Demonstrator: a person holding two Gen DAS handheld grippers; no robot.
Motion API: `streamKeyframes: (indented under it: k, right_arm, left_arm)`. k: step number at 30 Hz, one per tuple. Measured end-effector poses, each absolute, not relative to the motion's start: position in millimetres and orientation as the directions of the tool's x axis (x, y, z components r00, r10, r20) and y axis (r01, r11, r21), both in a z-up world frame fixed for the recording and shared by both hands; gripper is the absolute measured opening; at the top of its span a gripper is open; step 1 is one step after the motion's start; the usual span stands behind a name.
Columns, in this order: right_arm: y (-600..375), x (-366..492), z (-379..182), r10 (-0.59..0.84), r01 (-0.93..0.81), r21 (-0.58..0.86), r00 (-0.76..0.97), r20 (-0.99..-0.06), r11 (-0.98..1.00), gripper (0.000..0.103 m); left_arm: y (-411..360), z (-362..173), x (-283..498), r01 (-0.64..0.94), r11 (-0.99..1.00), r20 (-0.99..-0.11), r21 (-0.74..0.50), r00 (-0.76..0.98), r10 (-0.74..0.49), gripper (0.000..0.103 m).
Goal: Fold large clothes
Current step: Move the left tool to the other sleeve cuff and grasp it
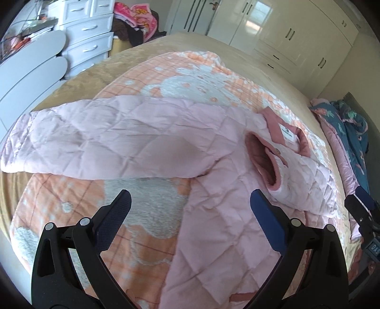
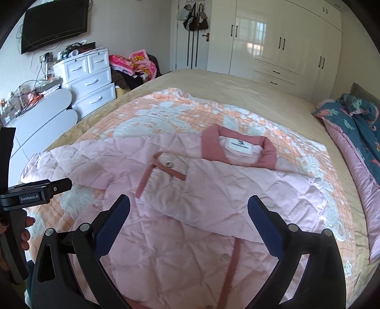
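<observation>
Both my grippers are spread wide, nothing between the fingers. Left gripper [image 1: 190, 202] hovers over the seam where the pink quilted jacket [image 1: 142, 145] meets the orange-and-white blanket [image 1: 147, 209]; right gripper [image 2: 188, 206] hovers over the jacket's front panel.

Jacket lies flat on the blanket, on top of the bed [image 2: 249, 88], collar toward the headboard side.

Left wrist view only:
- one sleeve stretched out to the left across the blanket, ending near the bed edge
- the other sleeve's cuff opening [image 1: 261, 161], darker pink lining showing, lying on the jacket body
- my right gripper's tip at the far right edge of the frame, well apart from the cuff

Right wrist view only:
- collar [image 2: 239, 149] seen square-on, dark pink, with a white label [image 2: 239, 146] inside
- chest pocket [image 2: 168, 171] with dark pink trim and a button
- front placket strip [image 2: 234, 268] running down toward me, with snaps beside it
- my left gripper's body at the left edge, my hand [image 2: 25, 235] on its grip
- wall-mounted TV [image 2: 54, 23], bags hanging on the door [image 2: 196, 19]

Both views: white drawer unit [image 2: 87, 80], white wardrobe [image 2: 285, 40], teal floral bedding [image 2: 358, 123] bunched at the right.
</observation>
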State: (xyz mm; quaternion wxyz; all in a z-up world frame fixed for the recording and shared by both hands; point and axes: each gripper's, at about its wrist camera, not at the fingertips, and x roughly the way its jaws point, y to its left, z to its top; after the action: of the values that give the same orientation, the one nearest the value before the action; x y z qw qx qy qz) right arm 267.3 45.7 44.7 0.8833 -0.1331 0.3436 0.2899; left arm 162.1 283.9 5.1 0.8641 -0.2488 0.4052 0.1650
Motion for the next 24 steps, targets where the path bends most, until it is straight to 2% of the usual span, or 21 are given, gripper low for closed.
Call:
streamKeyframes:
  k: [24]
  right_arm:
    - [148,244,31,0.479,-0.722,-0.058,0.514,-0.712,0.689,0.099]
  left_arm:
    - [360,-26,114,-0.632,0.697,-0.798,-0.338,0.586,0.144,0.094]
